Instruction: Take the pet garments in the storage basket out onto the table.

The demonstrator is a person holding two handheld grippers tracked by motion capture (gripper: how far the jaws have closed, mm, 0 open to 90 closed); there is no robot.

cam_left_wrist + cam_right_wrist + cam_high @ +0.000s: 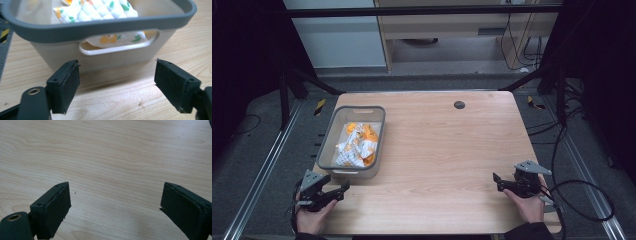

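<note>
Both tongs, left tongs (343, 190) and right tongs (497, 182), gape wide and empty at the bench's (452, 150) near corners, while the crumpled wrappers (357, 145) sit in the grey bin (330, 135) by its left edge, so tidying seems finished.

In the left gripper view the grey-rimmed bin (100, 27) is cut off by the top and left edges of the frame, so its far end is out of sight, and the patterned cloth (95, 10) inside it runs off the top edge and is partly hidden behind the near wall, glimpsed again through the handle slot. In the high view the person's forearms are cut off by the bottom edge, and the small dark round spot (459, 104) on the table (437, 150) is too small to identify.
</note>
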